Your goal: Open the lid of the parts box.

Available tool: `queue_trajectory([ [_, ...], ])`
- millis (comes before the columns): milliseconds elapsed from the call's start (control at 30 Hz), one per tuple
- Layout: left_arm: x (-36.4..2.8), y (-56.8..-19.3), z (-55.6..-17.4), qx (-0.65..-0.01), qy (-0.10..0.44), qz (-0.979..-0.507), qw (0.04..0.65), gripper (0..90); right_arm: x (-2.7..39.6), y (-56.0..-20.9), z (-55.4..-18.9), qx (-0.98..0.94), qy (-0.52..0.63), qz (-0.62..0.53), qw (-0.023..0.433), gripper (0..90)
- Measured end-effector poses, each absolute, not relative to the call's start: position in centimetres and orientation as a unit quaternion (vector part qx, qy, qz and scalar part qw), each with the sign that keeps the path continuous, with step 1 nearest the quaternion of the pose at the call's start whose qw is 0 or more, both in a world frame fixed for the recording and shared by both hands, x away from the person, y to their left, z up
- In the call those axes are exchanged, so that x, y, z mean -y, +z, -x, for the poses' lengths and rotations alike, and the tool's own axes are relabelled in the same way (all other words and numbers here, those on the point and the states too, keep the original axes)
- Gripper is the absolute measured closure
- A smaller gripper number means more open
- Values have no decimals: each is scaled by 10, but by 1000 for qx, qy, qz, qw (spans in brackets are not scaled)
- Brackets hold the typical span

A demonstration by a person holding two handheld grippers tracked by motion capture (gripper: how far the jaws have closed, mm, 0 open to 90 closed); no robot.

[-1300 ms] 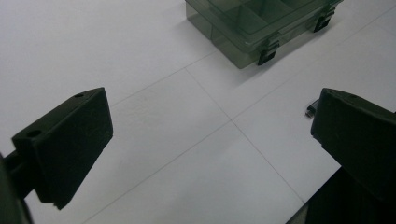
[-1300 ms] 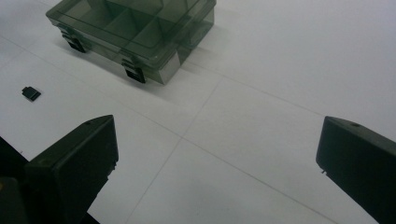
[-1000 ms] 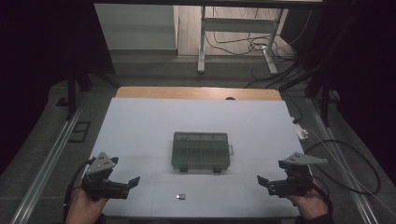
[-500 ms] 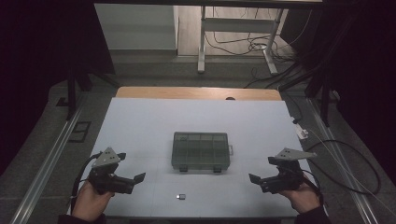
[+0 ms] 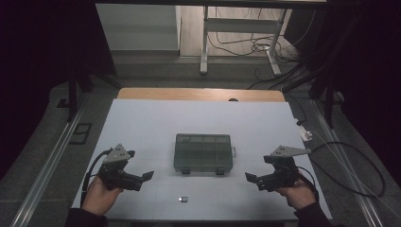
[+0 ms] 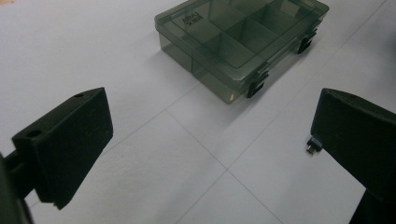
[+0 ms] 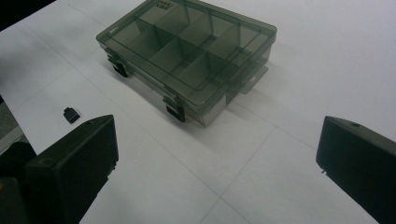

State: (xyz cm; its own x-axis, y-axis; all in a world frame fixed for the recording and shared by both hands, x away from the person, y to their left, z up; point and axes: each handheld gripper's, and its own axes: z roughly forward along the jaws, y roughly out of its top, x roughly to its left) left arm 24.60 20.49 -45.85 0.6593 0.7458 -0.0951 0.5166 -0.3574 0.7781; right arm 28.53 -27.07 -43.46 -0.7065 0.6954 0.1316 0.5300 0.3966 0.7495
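High view: both the left gripper [image 5: 147,176] and right gripper [image 5: 249,178] gape wide, flanking the closed box [image 5: 203,152]; a small black piece [image 5: 184,199] lies between them, nothing in the way.

Small embossed lettering marks the compartment box [image 6: 243,39] lid, too blurred to read.

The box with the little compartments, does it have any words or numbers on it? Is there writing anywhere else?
Raised lettering, two short lines, on a corner of the lid of the smoky grey see-through plastic compartment box: too blurred to read in either gripper view.
Small black part lying on the white table: no writing can be seen on it.
Black jaws of the left gripper and right gripper: no words or numbers.
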Motion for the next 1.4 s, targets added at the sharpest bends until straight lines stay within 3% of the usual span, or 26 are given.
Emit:
queue_trajectory([
  [1400, -176, -465, -298, -391, 102, -810, 425, 0, 221, -451, -327, -863, 359, -348, 73, 0],
])
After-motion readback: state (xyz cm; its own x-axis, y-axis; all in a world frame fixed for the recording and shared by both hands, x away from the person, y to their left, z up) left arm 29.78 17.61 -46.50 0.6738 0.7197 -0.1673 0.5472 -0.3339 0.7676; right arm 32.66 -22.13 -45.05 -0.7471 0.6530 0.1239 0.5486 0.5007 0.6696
